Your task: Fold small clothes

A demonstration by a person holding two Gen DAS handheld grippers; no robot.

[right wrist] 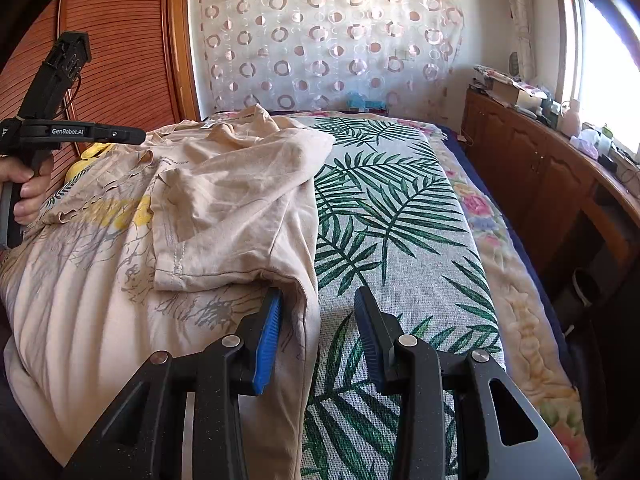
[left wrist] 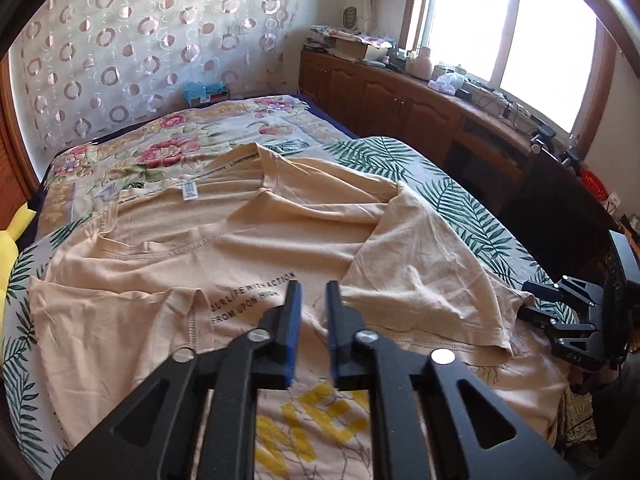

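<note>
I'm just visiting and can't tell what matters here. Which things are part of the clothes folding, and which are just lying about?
Part of the job:
- beige T-shirt, spread on the bed
- left tool, jaws apart, nothing between them
- right tool, open at the shirt's edge

Just lying about:
- leaf-print cover
- floral quilt
- circle-patterned curtain
- wooden cabinet with clutter

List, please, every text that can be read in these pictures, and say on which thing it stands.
"GenRobot.AI": on the left gripper.
"FROM UPON HIGH": on the T-shirt; the line above it is partly hidden.
"D.A.S": on the right gripper.
Neck tape and tag print: too small to read.
Yellow letters: cut off.
</note>
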